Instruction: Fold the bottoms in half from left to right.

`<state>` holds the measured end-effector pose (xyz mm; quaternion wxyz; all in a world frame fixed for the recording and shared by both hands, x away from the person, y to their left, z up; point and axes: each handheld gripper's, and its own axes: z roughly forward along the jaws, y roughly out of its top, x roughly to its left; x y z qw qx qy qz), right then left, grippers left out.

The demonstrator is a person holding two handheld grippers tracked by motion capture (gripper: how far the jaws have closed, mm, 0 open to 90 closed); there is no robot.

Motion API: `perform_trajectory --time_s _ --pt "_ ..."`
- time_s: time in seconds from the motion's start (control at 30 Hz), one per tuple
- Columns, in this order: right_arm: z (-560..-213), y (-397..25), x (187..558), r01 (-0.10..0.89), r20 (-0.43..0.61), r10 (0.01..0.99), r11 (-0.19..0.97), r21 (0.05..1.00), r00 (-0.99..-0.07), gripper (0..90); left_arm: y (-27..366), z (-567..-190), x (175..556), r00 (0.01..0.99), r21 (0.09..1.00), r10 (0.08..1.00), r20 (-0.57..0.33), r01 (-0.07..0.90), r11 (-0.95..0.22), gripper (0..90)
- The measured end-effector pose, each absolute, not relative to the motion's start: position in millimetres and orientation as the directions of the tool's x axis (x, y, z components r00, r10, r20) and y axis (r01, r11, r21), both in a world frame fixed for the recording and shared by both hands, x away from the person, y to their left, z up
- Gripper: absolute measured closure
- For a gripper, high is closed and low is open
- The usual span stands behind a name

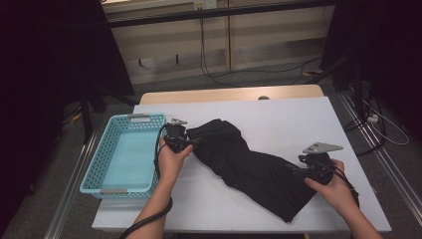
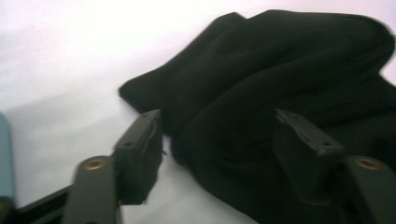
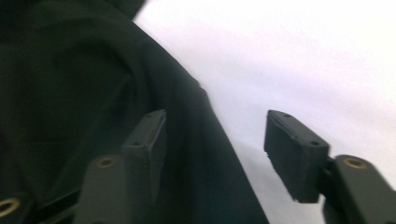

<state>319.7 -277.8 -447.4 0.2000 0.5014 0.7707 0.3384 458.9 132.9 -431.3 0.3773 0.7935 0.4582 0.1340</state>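
Note:
A black garment (image 1: 249, 162) lies crumpled in a long diagonal across the white table (image 1: 298, 119), from the middle toward the front right. My left gripper (image 1: 191, 140) is at the garment's upper left end, held open. In the left gripper view the jaws stand wide apart with the bunched black cloth (image 2: 280, 93) between and beyond them. My right gripper (image 1: 301, 167) is at the garment's right edge, also open. In the right gripper view one jaw is over the black cloth (image 3: 70, 93) and the other over bare table (image 3: 303, 56).
A light blue plastic basket (image 1: 102, 164) with nothing in it stands at the table's left edge, just left of my left hand. Cables trail from both grippers. Dark curtains and stands flank the table; the floor beyond has cables.

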Motion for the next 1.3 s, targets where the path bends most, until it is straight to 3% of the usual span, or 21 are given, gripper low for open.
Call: perform_trajectory --time_s 0.17,0.37,0.47,0.73,0.8,0.83,1.0,1.3 --pt "-456 -284 321 0.681 0.062 0.918 0.244 0.690 -0.392 48.8 132 -432 448 0.578 0.732 0.805 -0.134 0.606 -0.313 26.9" --pt "-453 -286 318 0.703 0.135 0.893 0.235 0.671 -0.429 88.7 133 -438 440 0.583 0.738 0.802 -0.128 0.596 -0.316 24.6" --pt "-451 -283 318 0.689 0.100 0.887 0.275 0.671 -0.451 90.0 133 -441 435 0.593 0.751 0.796 -0.117 0.577 -0.319 23.4" --pt "-447 -308 335 0.696 0.091 0.924 0.211 0.686 -0.370 90.0 131 -439 429 0.629 0.760 0.773 -0.086 0.543 -0.357 23.1" --pt "-448 -316 340 0.685 0.063 0.947 0.179 0.707 -0.314 77.4 130 -438 427 0.634 0.759 0.768 -0.085 0.541 -0.362 23.0" --pt "-449 -319 340 0.687 0.069 0.951 0.166 0.708 -0.301 75.6 129 -438 427 0.640 0.762 0.764 -0.081 0.534 -0.367 22.9" --pt "-445 -314 324 0.659 0.062 0.936 0.197 0.726 -0.347 66.4 127 -434 424 0.653 0.768 0.753 -0.080 0.522 -0.371 22.5" --pt "-448 -308 306 0.681 -0.018 0.927 0.289 0.673 -0.376 70.1 129 -434 423 0.660 0.765 0.748 -0.073 0.518 -0.382 22.1"
